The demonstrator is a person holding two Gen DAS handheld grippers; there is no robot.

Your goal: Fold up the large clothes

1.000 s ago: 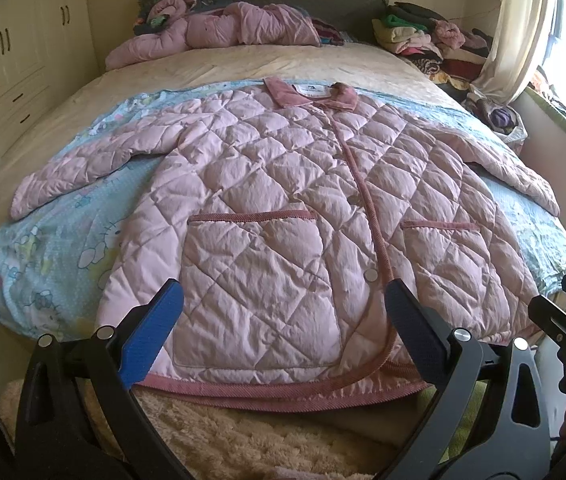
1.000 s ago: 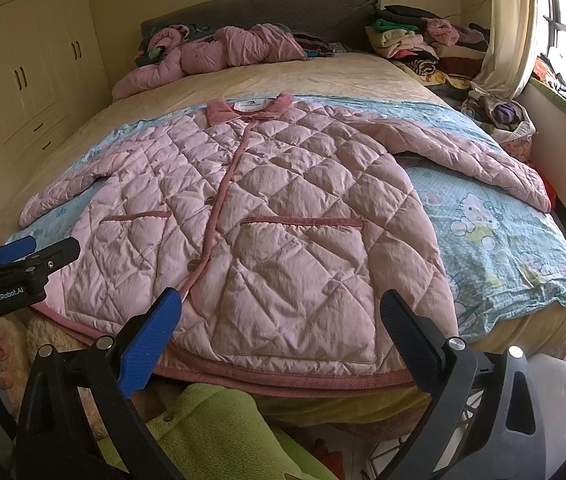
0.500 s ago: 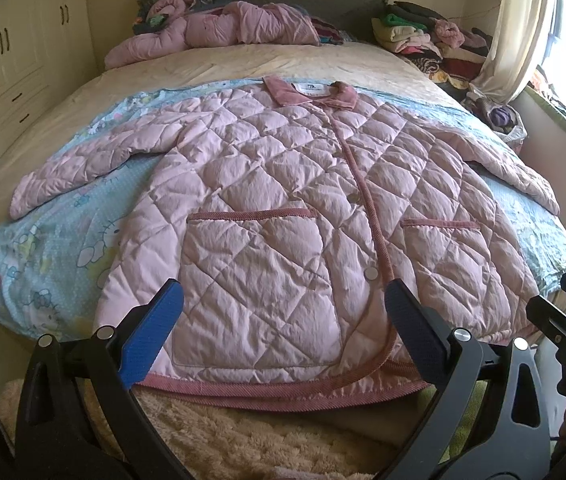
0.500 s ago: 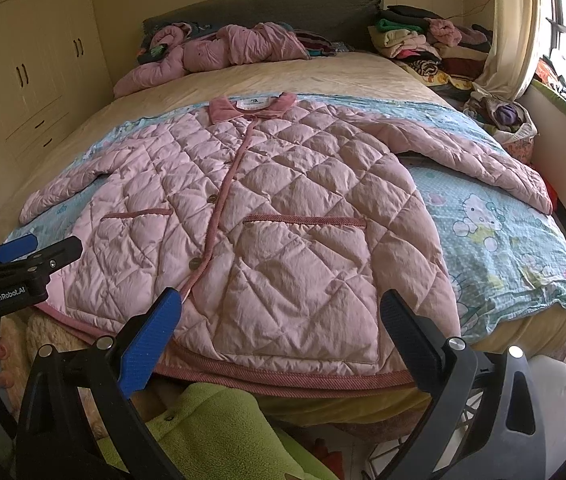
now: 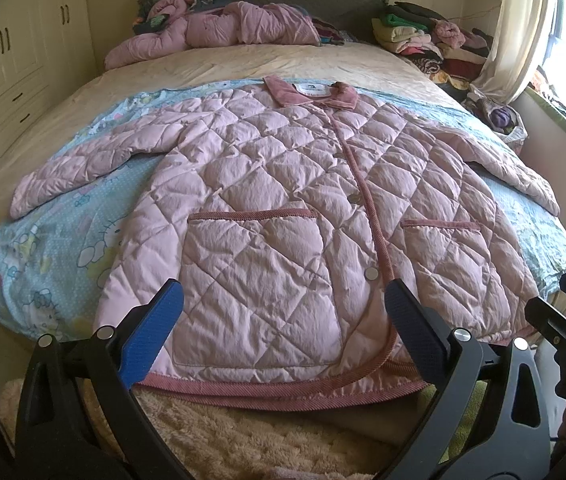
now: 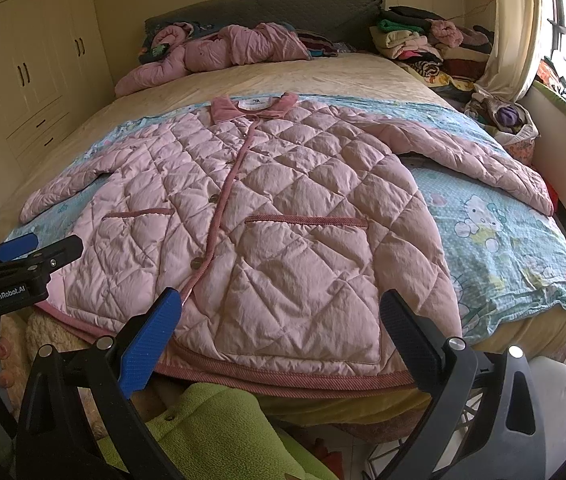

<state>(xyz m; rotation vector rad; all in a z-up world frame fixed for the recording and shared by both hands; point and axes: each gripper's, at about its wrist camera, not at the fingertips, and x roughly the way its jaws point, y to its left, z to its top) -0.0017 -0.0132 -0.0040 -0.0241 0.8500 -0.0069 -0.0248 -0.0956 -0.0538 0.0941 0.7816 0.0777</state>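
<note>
At the foot edge of the bed: both tools hang just short of the jacket's hem, touching nothing.
Change: almost none over the last second; the two views have crept a shade closer to the hem, and the jacket has not shifted at all.
Meaning for the task: I judge that folding has not begun; this reads as the pause to line up before a first grasp.
Left tool [image 5: 283, 322]: jaws spread wide and empty, aimed at the near pocket on its side of the button strip, level with the bed's foot edge.
Right tool [image 6: 281, 328]: jaws equally wide and empty, aimed at the other pocket and held beside the left tool, which shows at the left rim of its view.
Jacket [image 5: 303, 216]: pink and quilted, buttoned shut, lying front up and flat with its hem along the foot edge of the bed and its collar toward the middle.
Sleeves: both spread outward, one toward each side edge of the bed, resting on the blue sheet [image 6: 495, 240].
Likely first fold: a sleeve brought in across the chest, I would guess.
Far end of the bed: a crumpled pink garment [image 5: 227, 32] by the headboard, and a pile of clothes [image 6: 423, 42] at the far corner near the window.
</note>
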